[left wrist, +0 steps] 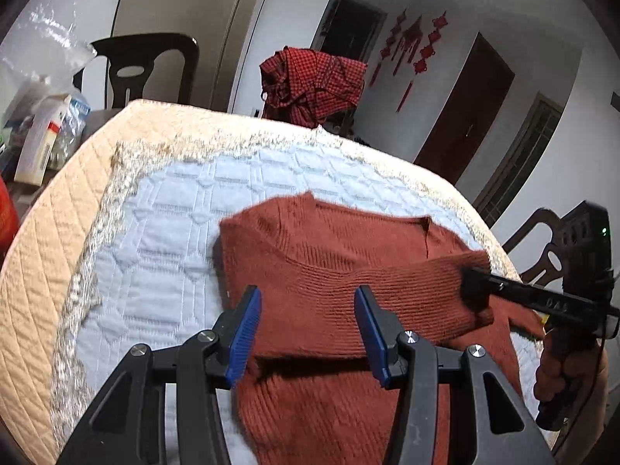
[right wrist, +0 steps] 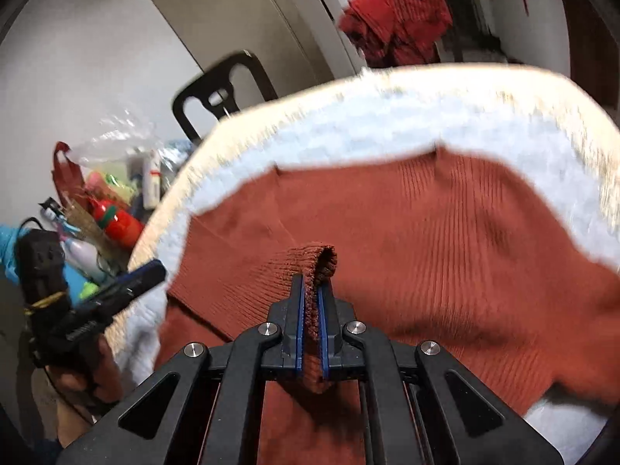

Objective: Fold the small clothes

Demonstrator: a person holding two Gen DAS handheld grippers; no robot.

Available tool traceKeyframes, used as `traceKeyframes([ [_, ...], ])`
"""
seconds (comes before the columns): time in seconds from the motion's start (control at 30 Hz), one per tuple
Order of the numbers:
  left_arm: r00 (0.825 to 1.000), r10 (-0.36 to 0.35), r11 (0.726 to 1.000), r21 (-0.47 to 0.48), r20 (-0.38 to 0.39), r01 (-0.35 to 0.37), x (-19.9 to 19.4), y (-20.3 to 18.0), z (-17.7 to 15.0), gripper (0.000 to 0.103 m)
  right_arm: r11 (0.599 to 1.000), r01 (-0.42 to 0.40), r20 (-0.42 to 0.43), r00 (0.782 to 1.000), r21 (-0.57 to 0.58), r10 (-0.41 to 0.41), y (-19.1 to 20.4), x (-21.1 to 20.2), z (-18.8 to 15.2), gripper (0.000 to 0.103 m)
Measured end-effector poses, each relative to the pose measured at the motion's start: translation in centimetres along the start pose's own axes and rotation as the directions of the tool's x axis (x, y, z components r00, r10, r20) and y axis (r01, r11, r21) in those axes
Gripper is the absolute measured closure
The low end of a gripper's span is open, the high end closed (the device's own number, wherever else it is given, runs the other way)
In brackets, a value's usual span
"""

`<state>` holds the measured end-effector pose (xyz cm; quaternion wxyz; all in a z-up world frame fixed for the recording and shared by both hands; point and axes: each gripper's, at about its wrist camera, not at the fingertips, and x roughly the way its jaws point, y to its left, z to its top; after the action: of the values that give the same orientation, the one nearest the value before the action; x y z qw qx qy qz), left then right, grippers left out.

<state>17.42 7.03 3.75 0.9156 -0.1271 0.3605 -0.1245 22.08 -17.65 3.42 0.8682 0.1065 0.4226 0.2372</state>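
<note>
Two blue pads of your right gripper are pressed together on the ribbed cuff of the rust sweater, the sleeve drawn across its body. Your left gripper hovers over the sweater's lower half, its jaws about half apart, nothing between them. The sweater lies flat on the quilted worktop. Both grippers tilt downward; your right hand wraps its handle, whose small lettering is unreadable. Beside the worktop, a clear plastic bag holds bottles and packets.
</note>
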Motion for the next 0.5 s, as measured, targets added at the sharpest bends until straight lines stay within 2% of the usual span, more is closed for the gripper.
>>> traceKeyframes([
  [0.1,1.000,0.006,1.000,0.007,-0.012,-0.006,1.0,-0.1,0.6,0.051,1.000,0.009,0.023,1.000,-0.030,-0.008,-0.2,0.4,1.6,0.097],
  [0.13,1.000,0.015,1.000,0.013,-0.024,-0.014,1.5,-0.1,0.6,0.051,1.000,0.017,0.003,1.000,-0.024,-0.017,-0.8,1.3,2.0,0.097],
  [0.23,0.995,0.074,0.997,0.041,-0.071,-0.071,3.2,0.1,0.2,0.060,0.998,0.058,-0.081,0.995,0.031,-0.055,-3.1,3.8,1.8,0.095],
  [0.3,0.989,0.116,0.992,0.055,-0.096,-0.111,3.8,0.7,-0.3,0.066,0.996,0.075,-0.102,0.992,0.049,-0.069,-3.8,4.3,1.3,0.091],
  [0.37,0.983,0.143,0.989,0.054,-0.116,-0.138,4.2,1.4,-0.7,0.070,0.995,0.076,-0.090,0.993,0.057,-0.071,-4.1,3.9,1.0,0.085],
  [0.43,0.982,0.143,0.989,0.036,-0.122,-0.140,4.0,2.0,-0.9,0.071,0.995,0.073,-0.059,0.996,0.066,-0.069,-4.5,3.1,1.0,0.084],
  [0.5,0.983,0.141,0.990,0.029,-0.115,-0.138,3.5,2.2,-0.8,0.077,0.994,0.074,-0.037,0.997,0.078,-0.071,-4.7,2.5,1.3,0.084],
])
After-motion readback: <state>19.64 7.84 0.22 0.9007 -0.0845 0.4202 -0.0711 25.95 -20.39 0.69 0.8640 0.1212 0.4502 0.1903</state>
